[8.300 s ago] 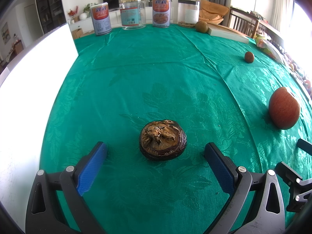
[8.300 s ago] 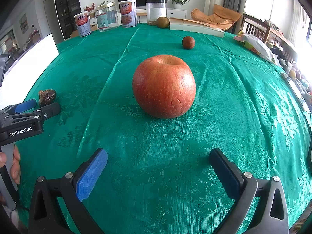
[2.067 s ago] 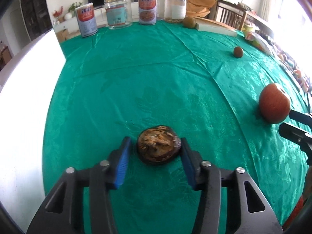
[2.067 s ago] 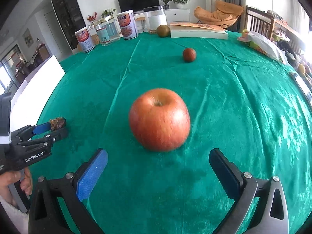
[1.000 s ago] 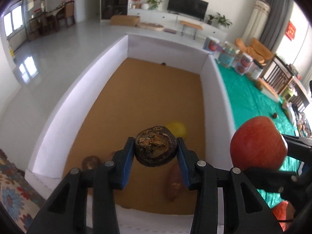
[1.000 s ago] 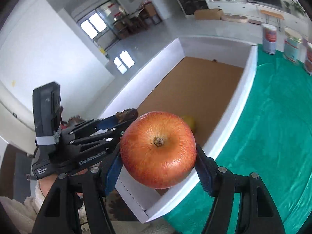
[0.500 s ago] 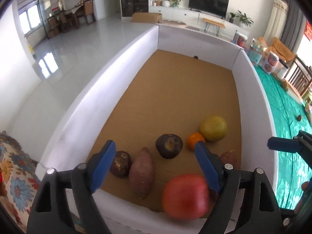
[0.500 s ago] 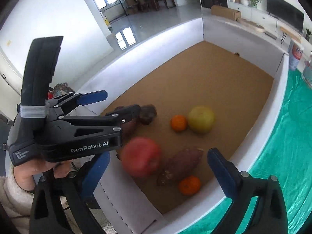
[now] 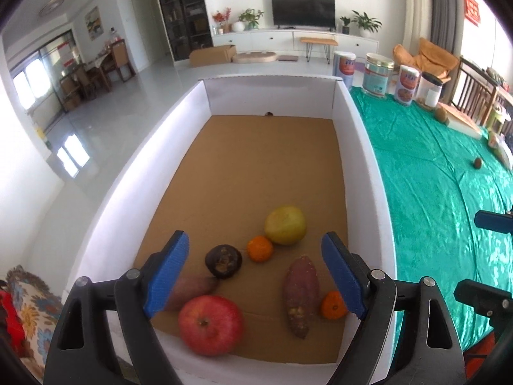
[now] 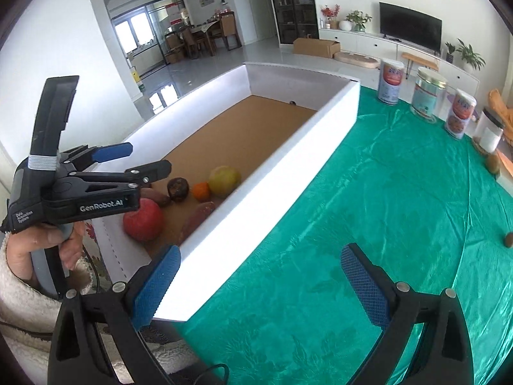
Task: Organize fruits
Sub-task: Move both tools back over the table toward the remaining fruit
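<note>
Okay, both the left gripper (image 9: 253,272) and right gripper (image 10: 259,284) gape empty — apple (image 9: 210,324) sits lower-left in the box (image 9: 362,147); best swing clear of its wall toward the small fruit (image 10: 508,240) at right.

The bench (image 10: 368,208) wears a glossy green cloth, creased and patterned. Along its left edge sits a long white box (image 10: 272,173) with a brown cardboard floor, though whether it rests on the bench or stands just beside it is hard to tell. At the far end stand two printed tins (image 10: 389,81), a clear jar (image 10: 428,94) between them, and a white-filled container (image 10: 489,131). A small brown fruit (image 10: 508,240) lies alone on the cloth at the right; another brown one (image 10: 493,163) sits further back.
</note>
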`<state>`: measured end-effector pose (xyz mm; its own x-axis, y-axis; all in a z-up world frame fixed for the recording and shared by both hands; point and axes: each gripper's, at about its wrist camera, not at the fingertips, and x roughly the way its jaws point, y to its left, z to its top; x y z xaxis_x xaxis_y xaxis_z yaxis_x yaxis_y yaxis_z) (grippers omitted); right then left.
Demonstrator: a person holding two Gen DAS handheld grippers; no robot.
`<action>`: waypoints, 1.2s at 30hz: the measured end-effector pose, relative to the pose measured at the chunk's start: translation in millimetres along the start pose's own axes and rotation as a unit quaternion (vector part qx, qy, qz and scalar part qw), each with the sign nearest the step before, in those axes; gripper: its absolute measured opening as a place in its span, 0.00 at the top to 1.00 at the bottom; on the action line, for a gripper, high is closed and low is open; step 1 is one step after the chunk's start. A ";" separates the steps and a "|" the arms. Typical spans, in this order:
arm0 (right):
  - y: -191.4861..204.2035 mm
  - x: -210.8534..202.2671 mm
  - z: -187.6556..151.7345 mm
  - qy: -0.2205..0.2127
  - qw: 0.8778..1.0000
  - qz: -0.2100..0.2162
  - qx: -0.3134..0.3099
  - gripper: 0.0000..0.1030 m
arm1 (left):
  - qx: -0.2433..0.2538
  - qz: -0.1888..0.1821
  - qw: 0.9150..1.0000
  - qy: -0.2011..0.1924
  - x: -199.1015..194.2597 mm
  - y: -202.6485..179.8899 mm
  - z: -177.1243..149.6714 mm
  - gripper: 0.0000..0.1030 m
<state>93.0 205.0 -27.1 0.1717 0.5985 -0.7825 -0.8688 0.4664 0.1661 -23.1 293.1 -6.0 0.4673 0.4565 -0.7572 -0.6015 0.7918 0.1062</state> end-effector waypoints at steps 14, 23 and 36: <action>-214.7 -44.0 -137.1 -0.019 0.949 -0.249 0.190 0.03 | 0.103 -0.190 0.976 0.000 -38.9 -170.1 -1.2 0.12; -296.9 -83.6 -185.6 -0.050 0.899 -0.292 0.323 0.03 | 0.130 -0.274 0.953 0.020 16.5 -311.8 26.2 0.12; -289.0 -72.0 -179.7 -0.054 0.913 -0.257 0.312 0.01 | 0.049 -0.289 0.955 0.039 199.9 -419.8 182.4 0.12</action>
<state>248.3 -89.9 -126.6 0.5566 0.2414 -0.7949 -0.2327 0.9638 0.1298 441.1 125.9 -84.4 0.6517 -0.0970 -0.7523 -0.1920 0.9384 -0.2873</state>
